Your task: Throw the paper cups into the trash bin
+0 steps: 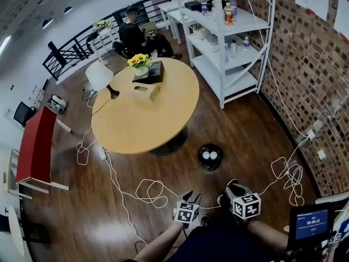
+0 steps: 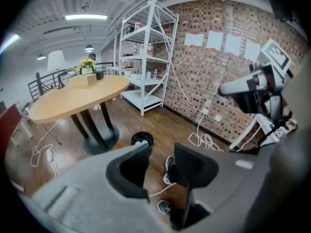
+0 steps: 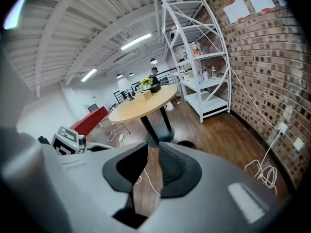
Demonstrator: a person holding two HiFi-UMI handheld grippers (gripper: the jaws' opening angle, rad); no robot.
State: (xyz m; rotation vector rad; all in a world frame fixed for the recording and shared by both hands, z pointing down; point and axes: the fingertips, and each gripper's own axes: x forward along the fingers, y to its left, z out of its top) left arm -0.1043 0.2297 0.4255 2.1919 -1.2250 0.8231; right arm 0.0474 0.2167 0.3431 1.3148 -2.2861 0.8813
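Now you are holding the left gripper [image 2: 161, 149] and the right gripper [image 3: 153, 148] near your body, jaws apart, empty. Two paper cups [image 1: 206, 155] are lying in the far trash bin [image 1: 210, 167]; probably light and crushable, so pinch softly at the rim.

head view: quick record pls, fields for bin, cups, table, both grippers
trash bin: black, round, on the wood floor by the table's base
paper cups: two, white, inside the bin
table: round, wooden, flowers at its far end
left gripper: jaws apart, nothing between them
right gripper: jaws apart by a narrower gap, nothing between them
task state: both visible cups are in the bin
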